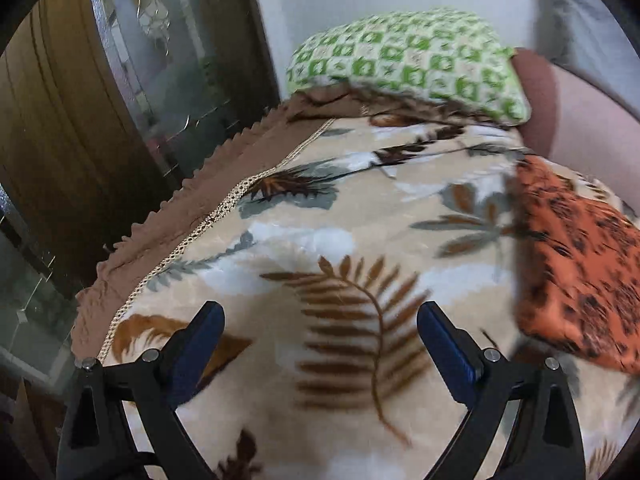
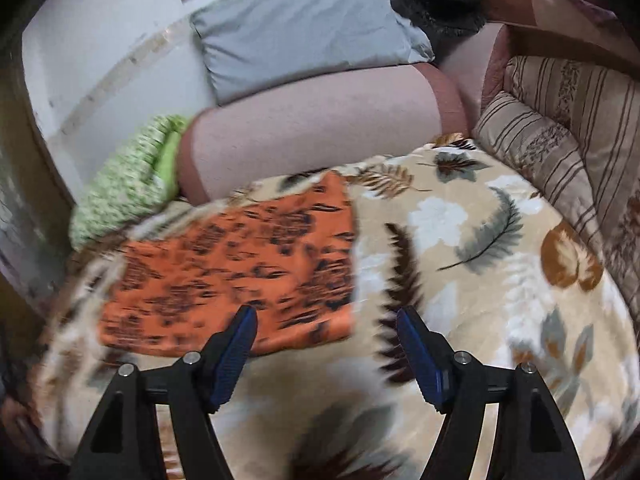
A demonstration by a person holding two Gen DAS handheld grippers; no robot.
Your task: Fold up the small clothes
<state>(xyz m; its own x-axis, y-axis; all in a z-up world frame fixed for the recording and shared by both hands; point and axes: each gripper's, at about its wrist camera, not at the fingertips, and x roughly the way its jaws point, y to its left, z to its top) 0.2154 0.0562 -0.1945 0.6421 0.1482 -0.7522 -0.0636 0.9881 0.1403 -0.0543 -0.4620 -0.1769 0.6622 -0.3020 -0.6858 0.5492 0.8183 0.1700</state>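
Note:
An orange cloth with dark blotches (image 2: 232, 264) lies folded flat in a rectangle on a leaf-patterned blanket (image 2: 480, 280). In the left wrist view the orange cloth (image 1: 580, 264) is at the right edge. My right gripper (image 2: 326, 320) is open and empty, just in front of the cloth's near right corner. My left gripper (image 1: 320, 316) is open and empty over the blanket (image 1: 340, 240), left of the cloth.
A green patterned pillow (image 1: 408, 60) lies at the blanket's far end. A pink bolster (image 2: 312, 128) and a grey pillow (image 2: 304, 36) sit behind the cloth. Striped cushions (image 2: 560, 128) line the right side. A wooden and glass door (image 1: 120, 100) stands left of the bed.

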